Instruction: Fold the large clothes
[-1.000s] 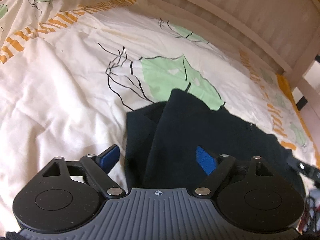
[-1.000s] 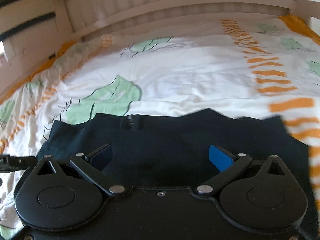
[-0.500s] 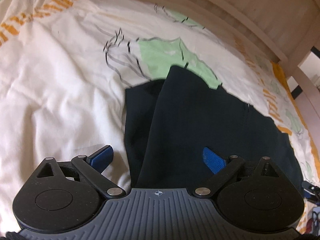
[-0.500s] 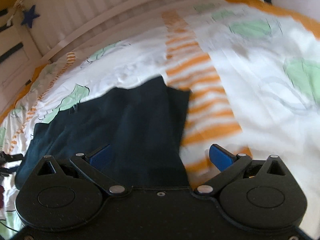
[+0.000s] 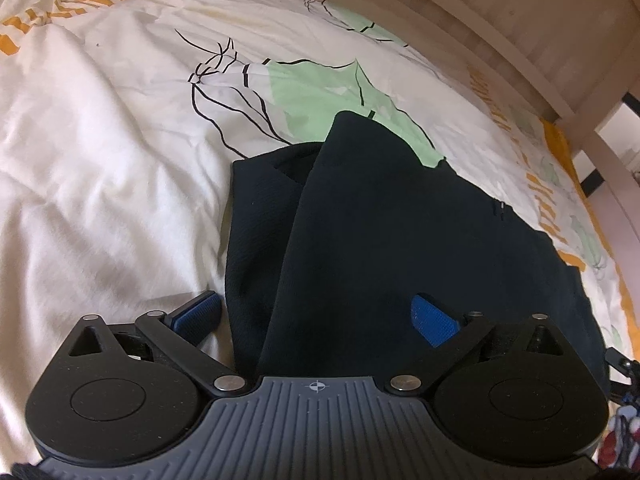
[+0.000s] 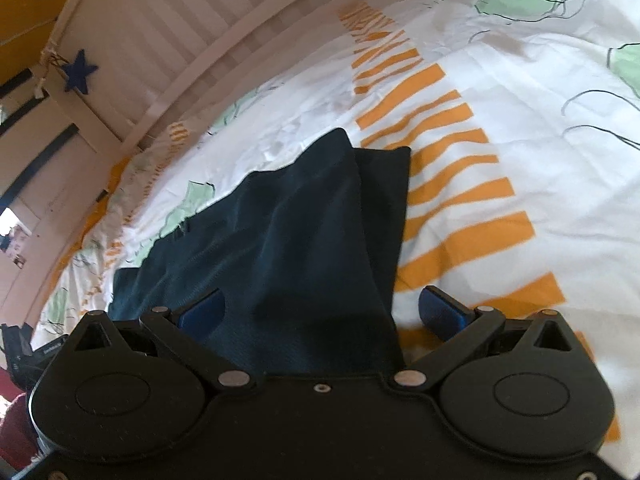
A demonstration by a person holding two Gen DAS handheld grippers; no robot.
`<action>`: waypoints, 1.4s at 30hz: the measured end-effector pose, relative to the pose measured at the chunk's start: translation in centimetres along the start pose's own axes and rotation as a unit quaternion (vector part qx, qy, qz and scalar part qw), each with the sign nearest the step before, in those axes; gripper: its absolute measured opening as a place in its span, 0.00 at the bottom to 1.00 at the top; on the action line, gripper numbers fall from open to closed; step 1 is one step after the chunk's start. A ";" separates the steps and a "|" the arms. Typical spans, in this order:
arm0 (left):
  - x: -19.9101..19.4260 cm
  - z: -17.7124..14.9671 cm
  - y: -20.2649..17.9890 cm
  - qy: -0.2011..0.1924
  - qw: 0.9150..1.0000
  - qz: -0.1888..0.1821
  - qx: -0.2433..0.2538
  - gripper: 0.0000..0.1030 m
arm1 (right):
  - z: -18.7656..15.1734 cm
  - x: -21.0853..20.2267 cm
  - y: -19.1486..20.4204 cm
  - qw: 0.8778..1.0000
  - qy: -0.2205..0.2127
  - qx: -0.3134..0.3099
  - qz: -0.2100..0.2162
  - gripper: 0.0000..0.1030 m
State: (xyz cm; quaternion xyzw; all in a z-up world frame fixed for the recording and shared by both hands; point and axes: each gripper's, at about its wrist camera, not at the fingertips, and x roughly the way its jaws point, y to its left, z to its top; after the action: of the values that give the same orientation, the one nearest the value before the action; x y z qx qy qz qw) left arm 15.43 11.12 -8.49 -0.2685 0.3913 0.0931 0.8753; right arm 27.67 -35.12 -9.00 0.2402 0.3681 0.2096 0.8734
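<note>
One dark navy garment (image 5: 400,216) lies folded on a bed, on a white duvet cover (image 5: 92,168) printed with green leaf shapes and orange stripes.

In the left wrist view, the left gripper (image 5: 316,312) has its jaws opening and spread wide. The garment's left edge runs between its two blue pads: one pad (image 5: 198,310) sits over bare duvet at 8 o'clock, the other over dark cloth at 4 o'clock. Neither pad presses the fabric. A folded flap rises to a point at 12 o'clock. Open duvet stretches from 9 to 11 o'clock; a pale wooden bed rail (image 5: 520,28) closes the scene at 1 o'clock.

In the right wrist view, the right gripper (image 6: 320,308) is also spread wide, gripping nothing. The garment's right edge runs between its pads, the left pad over cloth, the right over striped duvet. Open bedding fills 1 to 4 o'clock. One blue star (image 6: 78,72) hangs on the slatted rail at 10 o'clock.
</note>
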 end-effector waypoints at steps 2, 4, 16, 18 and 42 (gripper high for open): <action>0.1 0.1 0.0 -0.002 1.000 -0.002 -0.004 1.00 | 0.2 0.4 0.0 1.000 0.001 -0.002 0.013 1.00; 0.2 0.3 0.0 -0.004 1.000 -0.003 -0.006 1.00 | 0.4 1.0 0.1 1.000 0.006 -0.004 0.029 1.00; 2.0 1.1 -1.6 -0.018 0.999 -0.030 0.006 1.00 | 0.5 2.1 -0.1 0.997 -0.001 -0.010 0.074 1.00; 2.2 1.2 -1.8 -0.020 0.999 -0.034 0.002 1.00 | 0.5 2.1 -0.1 0.997 -0.002 -0.011 0.076 1.00; 1.2 0.8 -0.7 -0.033 0.997 -0.052 -0.040 0.35 | 0.9 2.5 -0.6 0.997 0.017 0.041 0.067 0.46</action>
State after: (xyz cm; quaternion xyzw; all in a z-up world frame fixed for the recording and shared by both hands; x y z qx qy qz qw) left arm 17.02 10.92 -8.63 -0.3205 0.3436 0.0719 0.8798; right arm 30.04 -34.43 -10.17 0.2959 0.3744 0.2567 0.8404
